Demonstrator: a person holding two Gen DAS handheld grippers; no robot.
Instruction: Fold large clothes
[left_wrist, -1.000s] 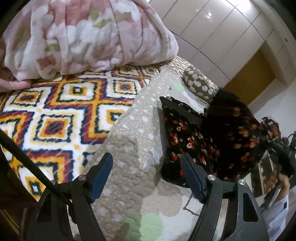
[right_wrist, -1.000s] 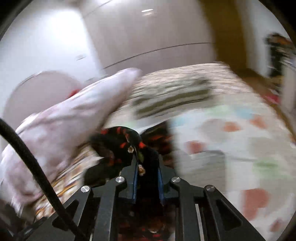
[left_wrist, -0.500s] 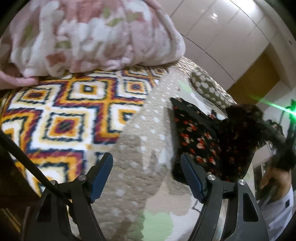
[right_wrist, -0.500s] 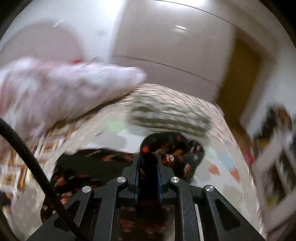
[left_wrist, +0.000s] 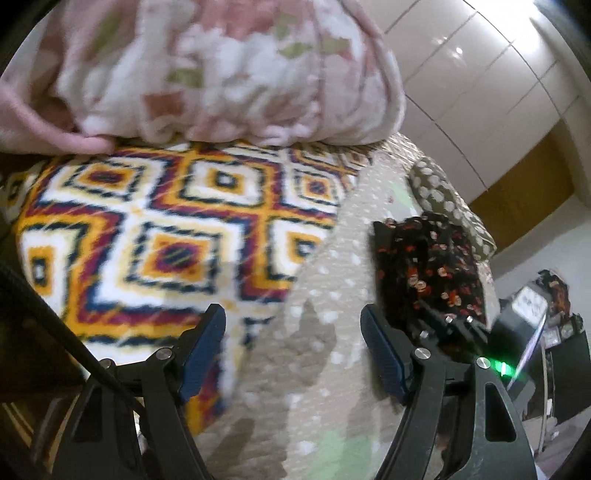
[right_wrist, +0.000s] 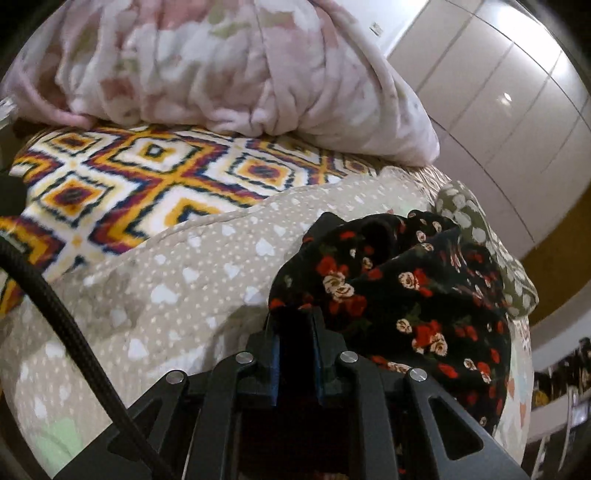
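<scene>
A black garment with red and cream flowers (right_wrist: 417, 295) lies bunched on the beige heart-dotted quilt (right_wrist: 177, 280). My right gripper (right_wrist: 295, 317) is shut on a fold of this garment, black cloth filling the narrow gap between its blue pads. In the left wrist view the same garment (left_wrist: 424, 266) lies to the right, with the right gripper's black frame (left_wrist: 454, 328) low beside it. My left gripper (left_wrist: 291, 332) hangs open over the quilt (left_wrist: 325, 295), nothing between its fingers, left of the garment.
A folded blanket with orange, white and navy diamonds (left_wrist: 155, 229) covers the bed's left part. A fluffy pink floral blanket (left_wrist: 221, 70) is piled behind it. An olive spotted pillow (right_wrist: 480, 236) lies beyond the garment. White wardrobe doors (left_wrist: 480, 74) stand behind.
My right gripper has swung down and rolled, bringing the lifted garment down onto the quilt. My left gripper drifted slightly, staying open.
</scene>
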